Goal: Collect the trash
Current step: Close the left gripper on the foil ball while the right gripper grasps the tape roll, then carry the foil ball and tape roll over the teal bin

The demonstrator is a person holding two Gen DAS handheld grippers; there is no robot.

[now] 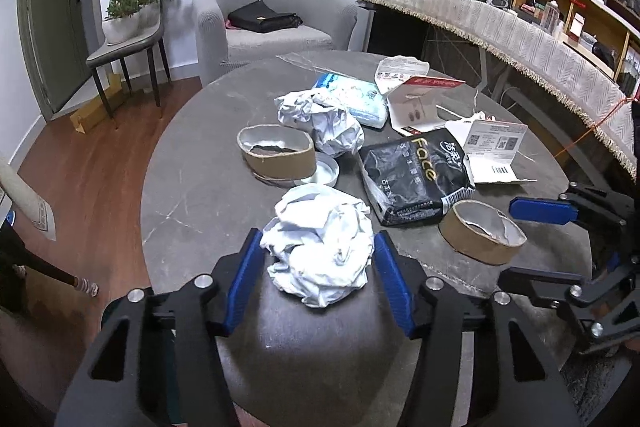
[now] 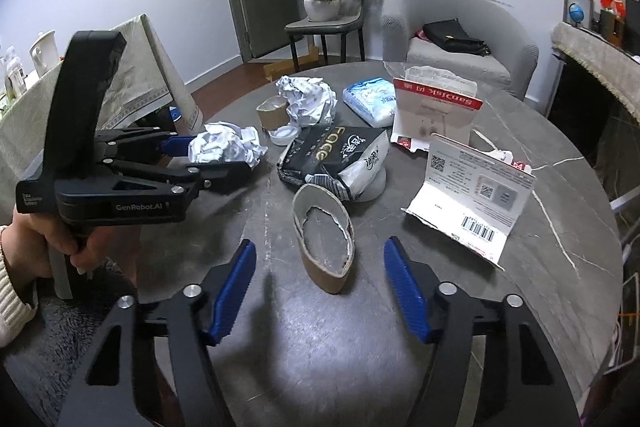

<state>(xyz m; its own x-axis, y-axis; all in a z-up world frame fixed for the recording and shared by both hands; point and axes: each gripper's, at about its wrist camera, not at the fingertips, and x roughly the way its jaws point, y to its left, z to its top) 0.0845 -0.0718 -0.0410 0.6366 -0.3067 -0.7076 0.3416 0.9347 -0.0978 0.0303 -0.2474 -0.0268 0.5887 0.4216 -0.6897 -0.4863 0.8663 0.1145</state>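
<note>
On the round grey marble table (image 1: 192, 187), a crumpled white paper ball (image 1: 316, 223) sits between the blue pads of my left gripper (image 1: 319, 247), which touch both its sides. The right wrist view shows the same gripper (image 2: 218, 157) closed around the ball (image 2: 224, 147). My right gripper (image 2: 320, 247) stands open on either side of a torn cardboard ring (image 2: 324, 267), with gaps on both sides. Further back lie a second paper ball (image 1: 320, 123), another cardboard ring (image 1: 276, 155), a white lid (image 1: 326, 171), a black "Face" tissue pack (image 1: 412, 175) and torn card packaging (image 1: 496, 155).
A blue-white tissue pack (image 1: 356, 99) and a red-white SanDisk card (image 2: 436, 111) lie at the table's far side. Beyond stand a grey armchair (image 1: 272, 27) with a black bag, a chair with a plant (image 1: 128, 27) and a cloth-covered sideboard (image 1: 520, 31). A hand (image 2: 60, 239) holds the left gripper.
</note>
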